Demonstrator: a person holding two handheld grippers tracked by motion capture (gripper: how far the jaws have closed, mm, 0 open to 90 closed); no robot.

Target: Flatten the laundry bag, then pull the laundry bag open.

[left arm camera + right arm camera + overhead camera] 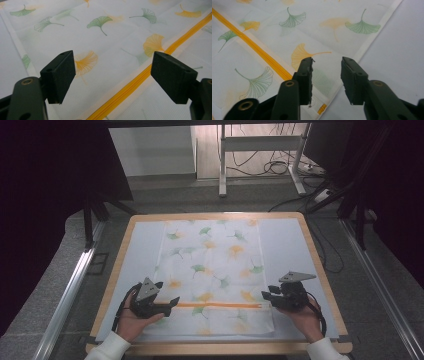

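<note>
A white mesh bag [212, 265] printed with green and orange ginkgo leaves lies flat on the table. An orange zipper [220, 305] runs across its near end. My left gripper [172, 304] rests at the bag's near left corner, jaws wide open above the fabric [113, 72], and the zipper [140, 80] passes diagonally between them. My right gripper [267, 297] sits at the zipper's right end, by the bag's right edge. Its jaws stand open [327, 72] with nothing between them, over the white hem, and the zipper [259, 52] lies to their left.
The bag lies on a pale mat on a wooden-rimmed table [320, 265], with bare mat on either side of it. Beyond the table are a grey floor, a white desk frame [260, 150] and cables. A metal rail [70, 290] runs along each side.
</note>
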